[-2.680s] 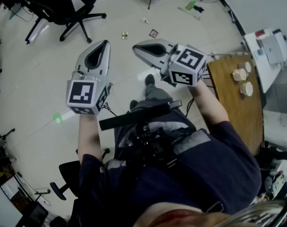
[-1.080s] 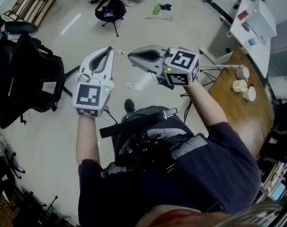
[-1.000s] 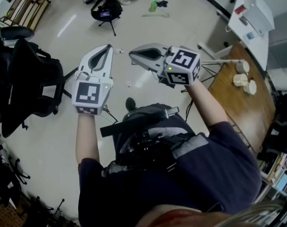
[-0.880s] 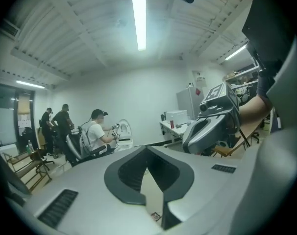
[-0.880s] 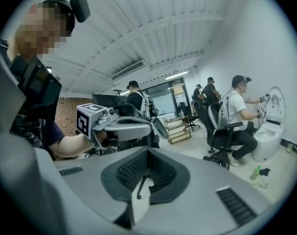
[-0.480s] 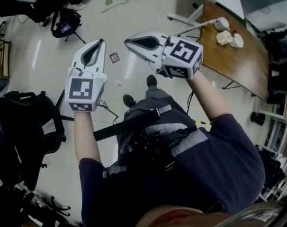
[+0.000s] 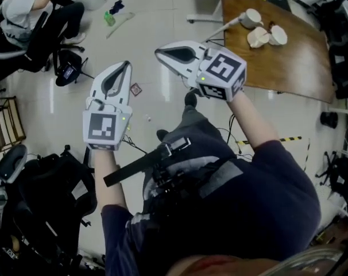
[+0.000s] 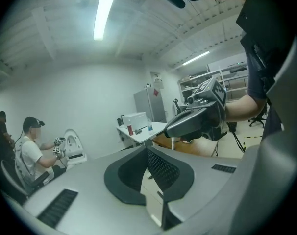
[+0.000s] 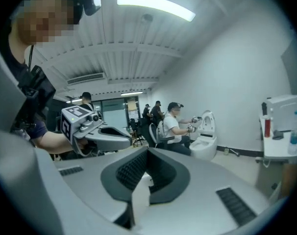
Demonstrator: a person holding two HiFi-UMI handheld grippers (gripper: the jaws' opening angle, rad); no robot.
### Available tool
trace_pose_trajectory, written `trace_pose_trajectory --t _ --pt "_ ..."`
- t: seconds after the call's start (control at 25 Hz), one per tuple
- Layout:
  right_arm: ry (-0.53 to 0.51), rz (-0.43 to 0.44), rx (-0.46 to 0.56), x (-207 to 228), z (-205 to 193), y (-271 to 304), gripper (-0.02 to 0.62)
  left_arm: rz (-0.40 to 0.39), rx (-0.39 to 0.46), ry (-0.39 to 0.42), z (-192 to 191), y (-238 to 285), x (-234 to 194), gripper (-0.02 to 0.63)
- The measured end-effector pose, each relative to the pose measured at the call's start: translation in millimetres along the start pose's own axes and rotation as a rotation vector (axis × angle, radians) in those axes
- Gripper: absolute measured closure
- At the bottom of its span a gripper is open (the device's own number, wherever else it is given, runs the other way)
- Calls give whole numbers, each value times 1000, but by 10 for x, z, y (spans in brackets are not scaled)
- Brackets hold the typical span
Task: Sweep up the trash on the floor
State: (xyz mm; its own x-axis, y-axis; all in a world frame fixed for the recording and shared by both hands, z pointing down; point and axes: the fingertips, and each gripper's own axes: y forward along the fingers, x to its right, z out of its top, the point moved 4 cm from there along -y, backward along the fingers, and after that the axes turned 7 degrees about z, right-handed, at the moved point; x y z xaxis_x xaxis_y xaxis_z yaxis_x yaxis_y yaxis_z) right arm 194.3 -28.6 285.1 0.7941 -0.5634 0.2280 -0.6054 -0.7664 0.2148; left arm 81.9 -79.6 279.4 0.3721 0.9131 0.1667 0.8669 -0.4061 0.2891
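Black office chair (image 7: 42,194) stands far left on the pale floor (image 7: 162,16). Next comes the left tool (image 7: 126,65), held up in the air, its jaws shut with nothing between them. Trash lies on the floor just beside it: a small dark square scrap (image 7: 135,89) and a tiny white bit (image 7: 149,118). The right tool (image 7: 158,52) is shut and empty too. A brown wooden bench (image 7: 289,68) with three round pale things (image 7: 260,34) is at the right.
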Motion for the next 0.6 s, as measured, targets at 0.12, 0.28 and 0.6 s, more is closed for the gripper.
trace_pose_trajectory --t 0.12,0.28,0.6 --pt "16 -88 42 587 72 -363 580 -27 -16 -1 162 567 143 606" --pt "58 -194 85 1341 73 -841 580 -88 -26 -9 400 1331 361 606" --pt "106 -381 106 2291 -56 -1557 578 -202 -37 38 661 2440 839 606"
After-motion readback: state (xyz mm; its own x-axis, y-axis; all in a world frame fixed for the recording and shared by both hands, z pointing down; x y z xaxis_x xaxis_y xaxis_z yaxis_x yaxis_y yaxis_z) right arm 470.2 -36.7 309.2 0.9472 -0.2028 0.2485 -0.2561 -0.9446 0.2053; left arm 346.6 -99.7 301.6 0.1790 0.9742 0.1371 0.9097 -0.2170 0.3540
